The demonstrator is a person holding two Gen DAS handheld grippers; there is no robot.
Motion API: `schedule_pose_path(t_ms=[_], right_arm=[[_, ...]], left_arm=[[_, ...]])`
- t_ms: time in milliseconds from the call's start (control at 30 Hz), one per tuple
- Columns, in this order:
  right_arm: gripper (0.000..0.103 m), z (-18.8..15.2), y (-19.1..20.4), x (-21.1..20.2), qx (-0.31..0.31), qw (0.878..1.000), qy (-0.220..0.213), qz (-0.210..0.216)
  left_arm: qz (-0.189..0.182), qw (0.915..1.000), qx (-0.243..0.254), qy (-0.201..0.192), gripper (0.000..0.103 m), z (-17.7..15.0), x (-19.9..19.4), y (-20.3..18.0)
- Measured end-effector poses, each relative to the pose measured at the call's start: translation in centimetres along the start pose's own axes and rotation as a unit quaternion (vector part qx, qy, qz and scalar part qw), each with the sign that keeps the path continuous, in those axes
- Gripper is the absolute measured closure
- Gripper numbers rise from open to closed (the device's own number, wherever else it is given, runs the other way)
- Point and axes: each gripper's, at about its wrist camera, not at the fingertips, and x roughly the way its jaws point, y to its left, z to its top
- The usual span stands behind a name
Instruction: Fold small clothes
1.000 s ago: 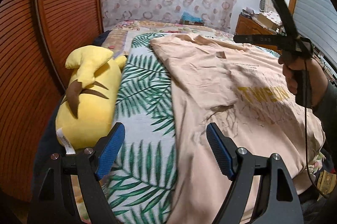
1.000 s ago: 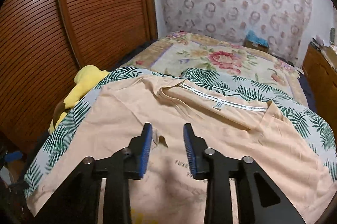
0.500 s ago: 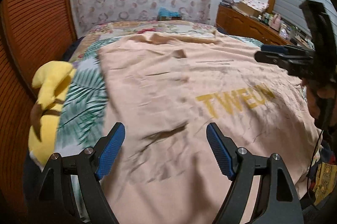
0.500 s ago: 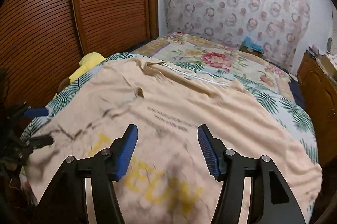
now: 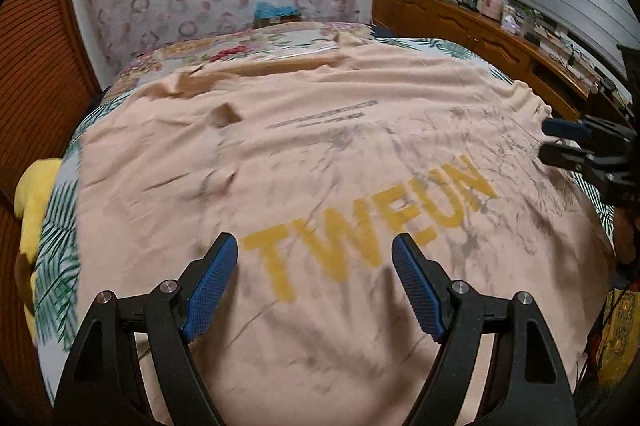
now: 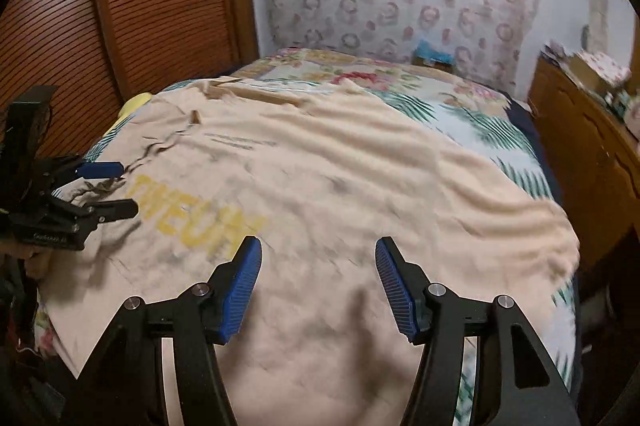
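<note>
A peach T-shirt (image 5: 320, 154) with yellow letters lies spread flat over the bed, hem toward me; it also shows in the right wrist view (image 6: 340, 178). My left gripper (image 5: 314, 282) is open and empty, hovering above the shirt's lower part near the lettering. My right gripper (image 6: 318, 274) is open and empty above the shirt's lower right part. Each gripper shows in the other's view, the right one (image 5: 560, 142) at the shirt's right edge and the left one (image 6: 112, 188) at its left edge.
The bed has a leaf-and-flower cover (image 6: 480, 122). A yellow plush toy (image 5: 30, 194) lies at the bed's left edge by the wooden slatted wardrobe (image 6: 120, 6). A cluttered wooden dresser (image 5: 480, 26) stands to the right. A teal item (image 5: 276, 10) sits by the far wall.
Both grippers swung to face the shirt squarely and came lower over its hem end. My right gripper's jaws opened wider. The shirt now lies spread out flatter.
</note>
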Motion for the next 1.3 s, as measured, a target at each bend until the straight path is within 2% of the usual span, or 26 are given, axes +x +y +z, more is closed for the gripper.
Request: schedule_pose_path(t_ms=[333, 600, 933, 1300], right_arm=[[0.042, -2.0, -4.9, -3.5, 0.049, 0.998, -0.003, -0.034], [0.042, -2.7, -8.2, -4.8, 0.097, 0.993, -0.006, -0.071], [0.042, -2.3, -10.9, -2.4, 0.147, 0.986, 0.020, -0.082], [0.042, 0.9, -13.1, -0.2, 0.179, 0.980, 0.038, -0.083]], left_arm=[[-0.009, 0.9993, 0.027, 0.022, 0.023, 1.7, 2.7, -2.6], [-0.014, 0.9994, 0.026, 0.018, 0.019, 1.8, 2.9, -2.5], [-0.013, 0.9994, 0.027, 0.019, 0.018, 1.9, 3.0, -2.6], [-0.012, 0.9994, 0.027, 0.018, 0.017, 1.9, 3.0, -2.7]])
